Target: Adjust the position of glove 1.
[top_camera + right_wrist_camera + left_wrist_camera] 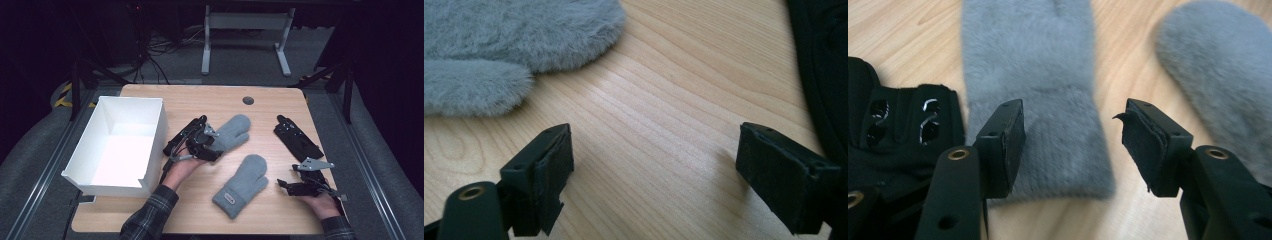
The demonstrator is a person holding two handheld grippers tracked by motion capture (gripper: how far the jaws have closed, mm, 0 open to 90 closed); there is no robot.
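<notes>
Two grey fuzzy mittens lie on the wooden table (200, 102). The far mitten (235, 130) points up and right, and the near mitten (242, 185) has a small label on its cuff. My left gripper (215, 145) is open at the far mitten's cuff (1058, 145), which lies between the jaws without the pads pressing it. A black glove (893, 130) lies beside that cuff, and the near mitten (1218, 75) shows to the right. My right gripper (289, 176) stands open over bare wood (654, 170), right of the near mitten (499, 40). Another black glove (297, 137) lies at the right.
A white open box (156, 135) stands on the table's left side, close to my left hand. A round cable hole (248, 100) sits near the far edge. The black glove's edge (824, 60) runs beside my right gripper.
</notes>
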